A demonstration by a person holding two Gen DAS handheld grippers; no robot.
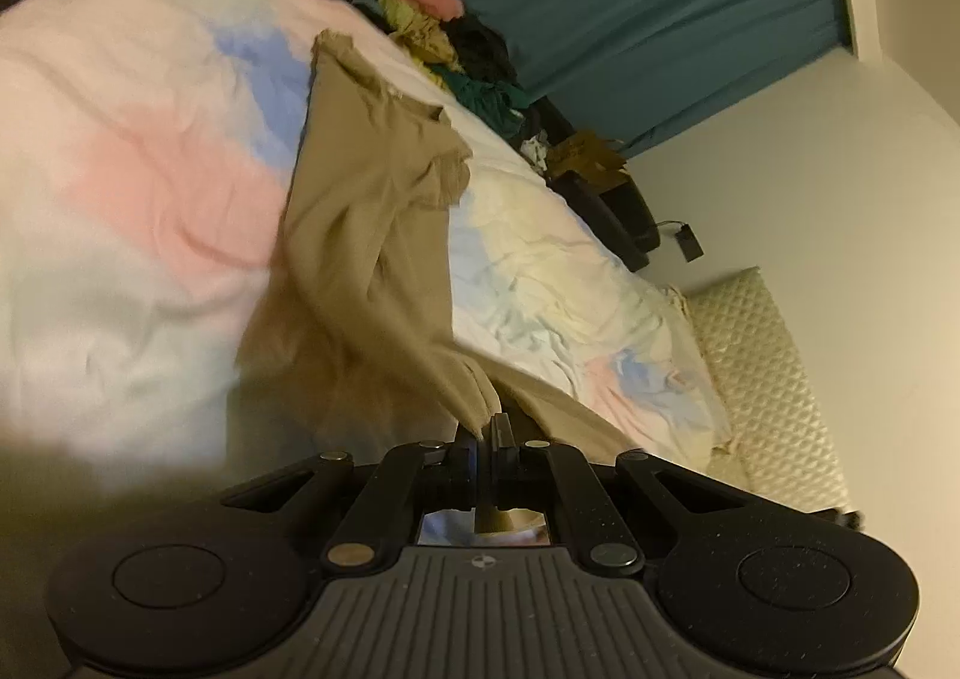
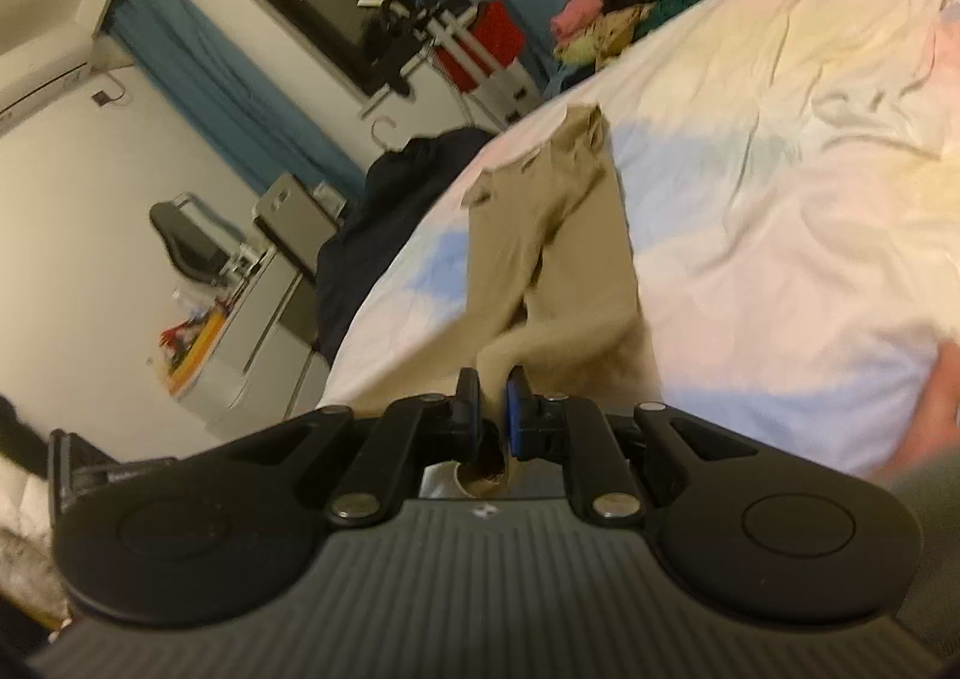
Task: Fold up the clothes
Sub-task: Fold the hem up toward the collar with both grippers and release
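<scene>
We have the left gripper (image 1: 485,427) clamped on a bunched edge of the tan trousers (image 1: 372,211). Our right gripper (image 2: 493,392) is likewise closed on the trousers (image 2: 558,247), with cloth pinched between its fingers. The trousers stretch away from both grippers across the pastel bedsheet (image 1: 120,169). A clothes pile (image 1: 462,55) sits at the far edge of the bed.

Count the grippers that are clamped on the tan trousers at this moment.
2. The left gripper is shut on the tan trousers at their near end; the right gripper pinches another near-end bunch. The rest of the trousers trails away across the pastel bedspread.
</scene>
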